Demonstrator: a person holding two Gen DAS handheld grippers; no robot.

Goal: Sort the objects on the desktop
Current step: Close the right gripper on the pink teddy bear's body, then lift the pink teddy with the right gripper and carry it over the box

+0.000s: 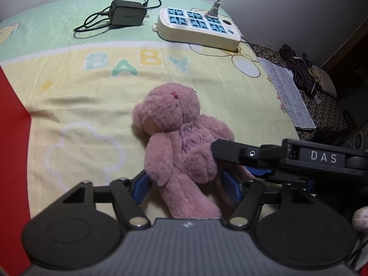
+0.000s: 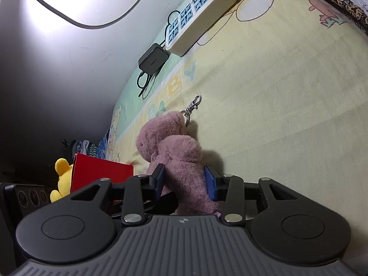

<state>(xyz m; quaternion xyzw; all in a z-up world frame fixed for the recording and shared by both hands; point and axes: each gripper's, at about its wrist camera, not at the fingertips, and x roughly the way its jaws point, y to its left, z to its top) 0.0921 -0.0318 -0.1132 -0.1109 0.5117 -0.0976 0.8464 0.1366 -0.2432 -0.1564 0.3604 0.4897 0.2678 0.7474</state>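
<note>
The pink bear (image 1: 181, 142) is lying on its back on the sheet (image 1: 92, 105). Its head is pointing to the far side and its legs are pointing near, toward the left gripper (image 1: 186, 184). So its long way is running from near to far. The bear is soft and fluffy, with a round head and a fat body. Purple sewn letters are showing on its tummy. A small shiny metal clip (image 2: 192, 107) is hanging by its head.

In the left wrist view, the left gripper is sitting open wide. One blue pad (image 1: 141, 186) is sitting on each side of the bear's legs. I cannot tell if the pads are touching the fur. The right gripper (image 2: 185, 180) is reaching in from the right side. In the right wrist view its two fingers are standing on both sides of the bear's lower body, close against the fur. I cannot tell if it is squeezing the bear.

The sheet is thin cloth in yellow and green, with big letters saying BABY. Far away, a cream plastic power strip (image 1: 197, 27) with blue sockets is lying by the wall. A black charger (image 1: 127, 12) with a curly cord is lying just left of it. A red box (image 2: 101, 172) is sitting at the left side, and a yellow plush toy (image 2: 62, 179) is sitting beside it.
</note>
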